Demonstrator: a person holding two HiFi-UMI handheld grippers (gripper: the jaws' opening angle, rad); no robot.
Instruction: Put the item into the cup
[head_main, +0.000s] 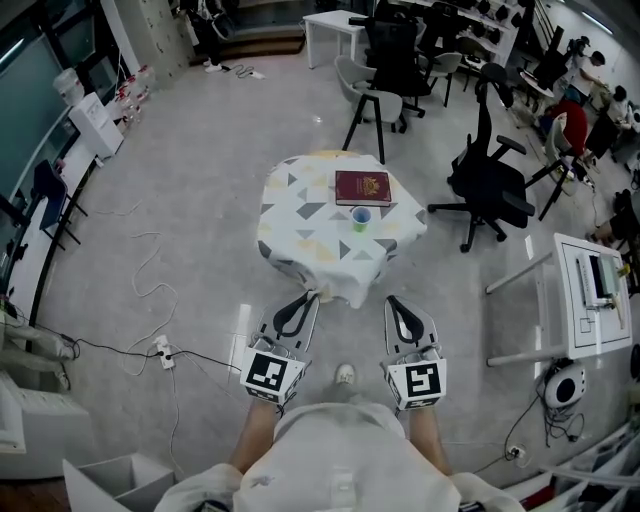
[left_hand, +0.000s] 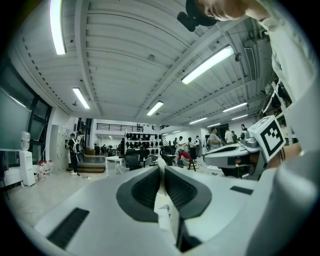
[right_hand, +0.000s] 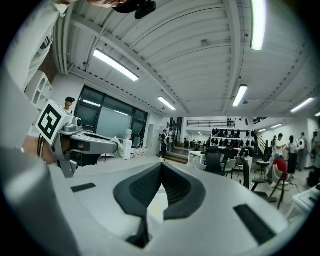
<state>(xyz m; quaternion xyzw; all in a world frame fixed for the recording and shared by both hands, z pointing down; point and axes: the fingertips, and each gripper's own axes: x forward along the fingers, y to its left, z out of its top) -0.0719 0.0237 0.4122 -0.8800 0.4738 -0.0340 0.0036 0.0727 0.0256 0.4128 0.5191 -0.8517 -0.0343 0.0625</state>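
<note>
A small table (head_main: 300, 215) with a patterned cloth stands ahead of me on the floor. On it a small green cup (head_main: 361, 219) stands upright, just in front of a flat dark red book (head_main: 362, 187). My left gripper (head_main: 310, 297) and right gripper (head_main: 392, 299) are held side by side short of the table's near edge, well away from the cup. The left gripper (left_hand: 161, 166) has its jaws closed together with nothing between them. The right gripper (right_hand: 161, 166) is shut and empty too. Both gripper views look out level across the room, so table and cup are hidden there.
Black office chairs (head_main: 490, 180) stand to the right of and behind the table. A white desk (head_main: 585, 290) is at the right. Cables and a power strip (head_main: 163, 352) lie on the floor at the left. My shoe (head_main: 345, 375) shows between the grippers.
</note>
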